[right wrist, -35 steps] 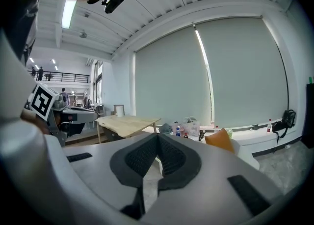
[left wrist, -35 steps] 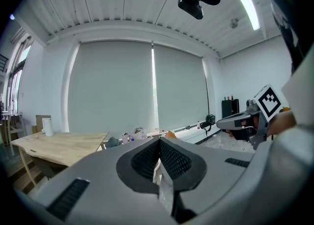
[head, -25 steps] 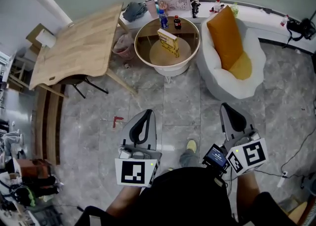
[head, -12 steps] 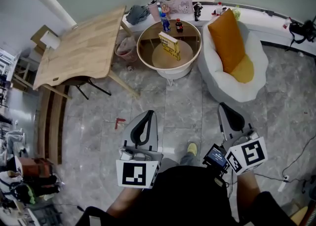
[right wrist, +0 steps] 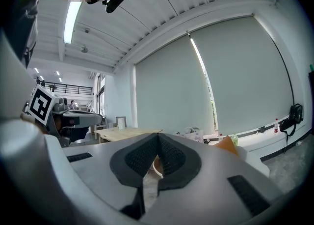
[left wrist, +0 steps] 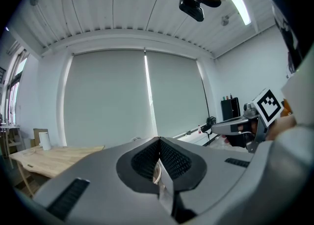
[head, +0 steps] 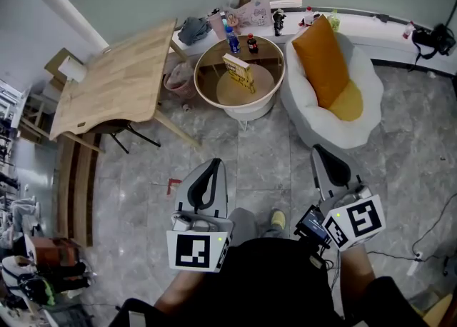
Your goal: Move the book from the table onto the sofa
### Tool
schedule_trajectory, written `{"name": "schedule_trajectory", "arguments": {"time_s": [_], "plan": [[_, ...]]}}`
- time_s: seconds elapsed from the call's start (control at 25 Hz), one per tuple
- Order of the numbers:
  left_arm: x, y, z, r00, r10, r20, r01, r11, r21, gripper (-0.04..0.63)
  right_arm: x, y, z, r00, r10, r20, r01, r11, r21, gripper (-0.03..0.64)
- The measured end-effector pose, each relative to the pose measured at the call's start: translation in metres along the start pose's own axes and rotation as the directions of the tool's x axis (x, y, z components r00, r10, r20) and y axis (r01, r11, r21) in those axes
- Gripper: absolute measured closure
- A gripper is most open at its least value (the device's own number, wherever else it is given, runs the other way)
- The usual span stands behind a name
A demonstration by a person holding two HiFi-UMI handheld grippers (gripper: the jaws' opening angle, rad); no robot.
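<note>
Head view, left to right. Wood table (head: 114,79) sits far left and isn't part of the job. Left tool (head: 213,165) is low in frame, held out over the floor and pointing toward the round table. Left gripper view shows its jaws closed on each other with nothing between them. Round table (head: 246,110) is top centre. Book (head: 239,72) stands on edge on its inner disc, yellow cover, with bottles (head: 232,40) just behind it near the far rim. Right tool (head: 321,151) is the same story: right gripper view has the jaws pressed together, empty. Sofa (head: 314,126) is just right of the round table, white, with an orange cushion (head: 320,51) leaning on its back and a yellow pad on the seat. No book on it.

Progress as I read it: zero. Book is on the table, untouched, and both tools are well apart from it with floor between. All left to do:
- walk up and open one tool
- close it on the book; the upright edge looks like the easy grab
- lift clear of the rim and bottles
- swing right, set it on the seat beside the cushion, release

Short carry, since table and sofa nearly touch.
</note>
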State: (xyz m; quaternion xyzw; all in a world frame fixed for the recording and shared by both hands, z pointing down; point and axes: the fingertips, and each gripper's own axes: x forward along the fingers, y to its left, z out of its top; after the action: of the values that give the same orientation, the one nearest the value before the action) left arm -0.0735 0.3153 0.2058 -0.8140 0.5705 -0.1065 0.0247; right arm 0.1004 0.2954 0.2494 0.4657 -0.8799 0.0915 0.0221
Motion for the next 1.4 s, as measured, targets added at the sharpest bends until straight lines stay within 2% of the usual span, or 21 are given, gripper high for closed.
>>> {"name": "schedule_trajectory", "arguments": {"time_s": [0.28, 0.68, 1.4], "plan": [[0.004, -0.001, 0.008, 0.999, -0.003, 0.032, 0.003, 1.000, 0.012, 0.586, 0.000, -0.004, 0.004, 1.000, -0.013, 0.008, 0.013, 1.000, -0.024, 0.607], [0.016, 0.012, 0.003, 1.000, -0.011, 0.028, 0.011, 1.000, -0.011, 0.584, 0.023, 0.000, 0.010, 1.000, 0.003, 0.002, -0.003, 0.999, -0.042, 0.607], [0.102, 0.063, -0.009, 0.999, -0.048, -0.005, 0.048, 0.998, -0.048, 0.584, 0.111, -0.031, 0.013, 0.998, -0.010, -0.059, 0.008, 0.999, -0.037, 0.607]]}}
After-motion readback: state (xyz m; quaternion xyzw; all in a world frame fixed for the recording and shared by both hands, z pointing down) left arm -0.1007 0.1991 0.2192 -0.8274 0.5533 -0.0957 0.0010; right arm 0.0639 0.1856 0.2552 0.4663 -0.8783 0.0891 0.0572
